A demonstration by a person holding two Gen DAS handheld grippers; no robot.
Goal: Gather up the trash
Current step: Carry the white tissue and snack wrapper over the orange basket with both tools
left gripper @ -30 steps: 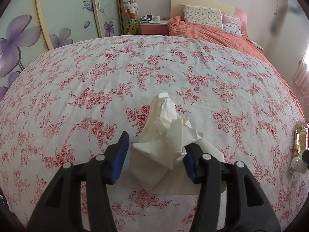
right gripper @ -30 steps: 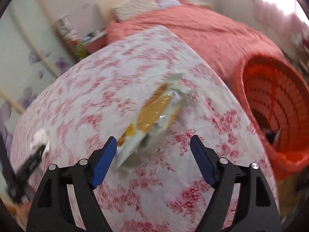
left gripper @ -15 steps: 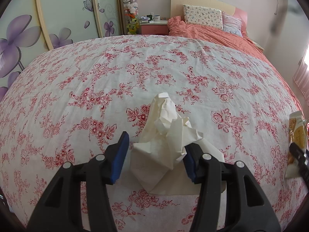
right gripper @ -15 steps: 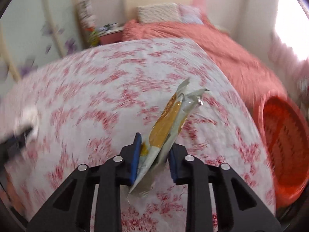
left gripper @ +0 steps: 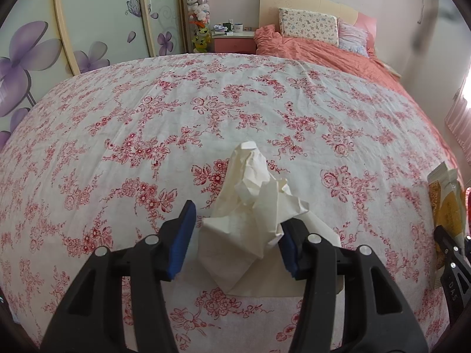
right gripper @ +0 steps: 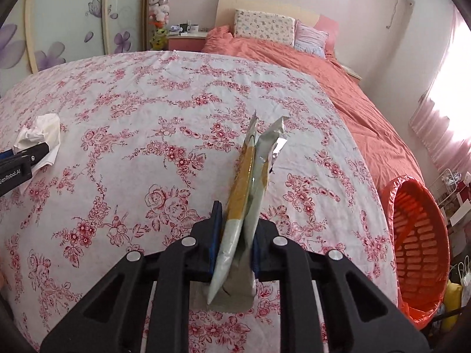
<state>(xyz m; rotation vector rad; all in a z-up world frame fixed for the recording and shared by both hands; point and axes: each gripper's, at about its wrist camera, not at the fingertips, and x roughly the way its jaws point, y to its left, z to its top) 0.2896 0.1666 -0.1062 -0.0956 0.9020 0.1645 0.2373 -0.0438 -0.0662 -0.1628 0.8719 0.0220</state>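
a bedroom cleanup, seen from two hand-held tongs over a white bedsheet printed with red roses [left gripper: 206,111]. the right gripper [right gripper: 234,232], its jaws having just been closing, now pinches a crinkled silver and yellow snack wrapper [right gripper: 250,182] between its blue pads [right gripper: 216,229]; the wrapper stands on edge between them, its torn top splayed upward, its lower end hanging below the pads. in the left wrist view the same wrapper shows at the far right edge of the sheet, gripped by the black tong. the left gripper [left gripper: 235,235] hangs with its jaws about half spread around a crumpled cream-white paper tissue [left gripper: 253,206] that lies on the sheet near its near edge; the right blue pad [left gripper: 288,253] touches or nearly touches the paper's folds, while a gap shows between the tissue and the left pad, so the tissue is bracketed, not squeezed. from the right wrist view the tissue lies toward the sheet's left edge, with the left tong's black finger across it. an orange slatted plastic wastebasket lined with an orange bag [right gripper: 418,235] stands off the sheet's right edge, below the bed. beyond the far edge of the sheet lie a salmon-pink rumpled duvet [right gripper: 294,58], a floral-patterned pillow [right gripper: 263,26] against a pale headboard, and a pink nightstand [left gripper: 234,41]
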